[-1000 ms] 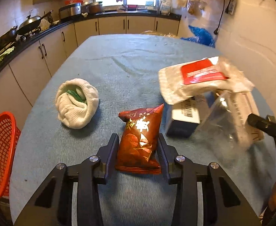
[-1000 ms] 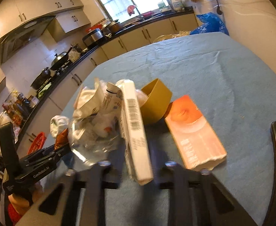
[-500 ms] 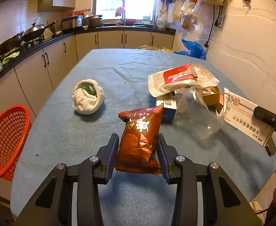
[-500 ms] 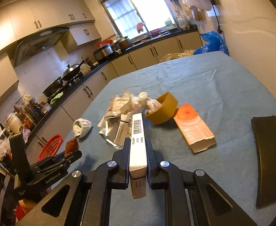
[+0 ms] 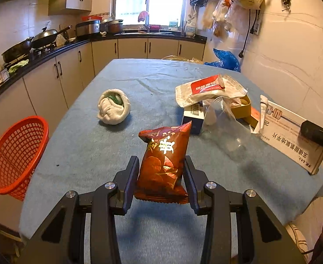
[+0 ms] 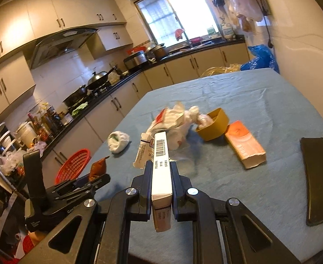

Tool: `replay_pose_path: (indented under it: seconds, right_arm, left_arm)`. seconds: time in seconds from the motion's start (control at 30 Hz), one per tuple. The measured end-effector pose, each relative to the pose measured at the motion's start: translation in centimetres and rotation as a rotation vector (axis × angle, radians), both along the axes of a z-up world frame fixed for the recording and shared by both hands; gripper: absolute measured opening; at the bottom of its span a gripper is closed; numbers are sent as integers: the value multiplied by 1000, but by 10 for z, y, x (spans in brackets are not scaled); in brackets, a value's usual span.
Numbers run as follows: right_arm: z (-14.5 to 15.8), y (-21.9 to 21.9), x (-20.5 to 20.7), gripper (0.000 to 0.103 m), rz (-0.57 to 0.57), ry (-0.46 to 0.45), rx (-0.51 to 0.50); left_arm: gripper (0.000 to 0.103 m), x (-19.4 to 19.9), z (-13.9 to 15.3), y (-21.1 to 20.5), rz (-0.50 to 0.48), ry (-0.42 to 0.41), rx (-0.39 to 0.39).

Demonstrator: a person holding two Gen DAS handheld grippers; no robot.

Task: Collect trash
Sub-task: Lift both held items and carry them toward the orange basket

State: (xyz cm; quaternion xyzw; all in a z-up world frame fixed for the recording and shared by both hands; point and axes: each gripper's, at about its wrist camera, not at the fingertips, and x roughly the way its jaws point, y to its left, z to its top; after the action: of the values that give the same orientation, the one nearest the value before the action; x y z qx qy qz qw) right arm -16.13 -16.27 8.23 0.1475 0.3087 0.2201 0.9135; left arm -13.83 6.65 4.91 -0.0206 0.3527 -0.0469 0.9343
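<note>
Left claw (image 5: pixel 161 176): clamped on red snack bag (image 5: pixel 163 165), held above blue surface (image 5: pixel 77 145). Right claw (image 6: pixel 160 176): clamped on white carton (image 6: pixel 160 171), also raised off surface. Wrapper pile (image 5: pixel 207 90), yellow box (image 6: pixel 214 127), orange carton (image 6: pixel 245 147) resting on surface. Red basket (image 5: pixel 16 154) beside surface's left edge.

Both grippers' fingers (image 5: pixel 133 173) (image 6: pixel 175 176) are clamped, tilted downward.

home kitchen; cabinets (image 5: pixel 126 48) | wok (image 5: pixel 44 37) on stove | range hood (image 6: pixel 62 41)
</note>
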Motion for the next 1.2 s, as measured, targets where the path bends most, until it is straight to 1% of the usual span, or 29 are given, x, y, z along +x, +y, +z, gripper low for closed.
replay_pose_path:
  seconds: [0.3,0.57,1.2]
  right_arm:
    - [4,28,-7,15,48,-9,-32]
    - [-3,41,-5,15,76,11,-43]
    - [-5,52,0,15,99,26,-59]
  left_arm:
    - [39,-8,4,6,8,-8,-3]
    - [39,-15,4,9,18,-4,19]
    - [39,-13,0,11,31,4,21]
